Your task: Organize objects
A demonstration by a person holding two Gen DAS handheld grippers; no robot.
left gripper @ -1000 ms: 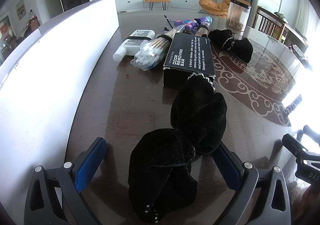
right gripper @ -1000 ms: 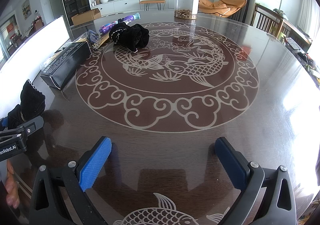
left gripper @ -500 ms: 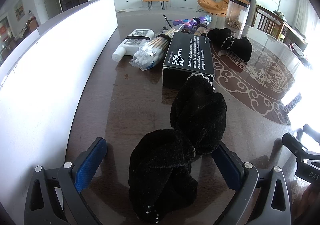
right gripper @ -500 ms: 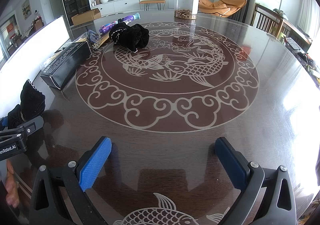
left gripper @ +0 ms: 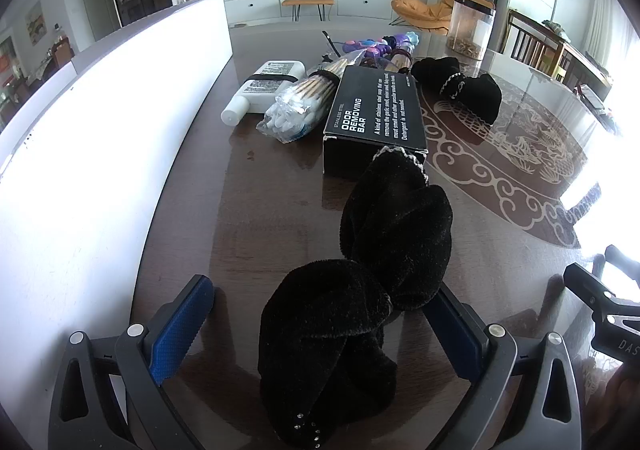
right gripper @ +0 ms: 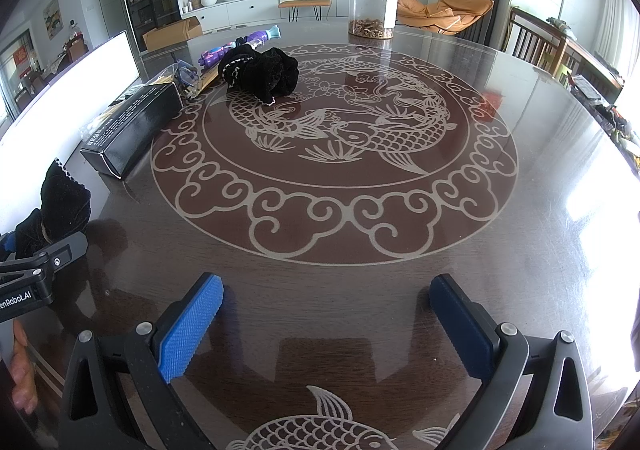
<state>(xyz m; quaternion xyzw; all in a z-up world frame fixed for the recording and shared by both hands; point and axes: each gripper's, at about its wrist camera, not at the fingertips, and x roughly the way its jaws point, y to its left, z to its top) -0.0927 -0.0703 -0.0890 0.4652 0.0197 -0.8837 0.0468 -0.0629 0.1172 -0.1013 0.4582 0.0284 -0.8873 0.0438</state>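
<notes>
My left fingers (left gripper: 322,334) stand apart around a fuzzy black velvet sock bundle (left gripper: 360,282) lying on the glossy dark bench (left gripper: 260,218), near a matte black rectangular box (left gripper: 374,116). My right fingers (right gripper: 326,326), blue ribbed pads, spread wide over bare carp-patterned glass.

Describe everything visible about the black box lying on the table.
The black box is a long, flat cardboard carton lying on its broad side on the dark table. White print on top reads "Stainless Steel Odor Removing Bar". It looks closed. A bag of cotton swabs lies against its left side; a black sock overlaps its near end.
</notes>
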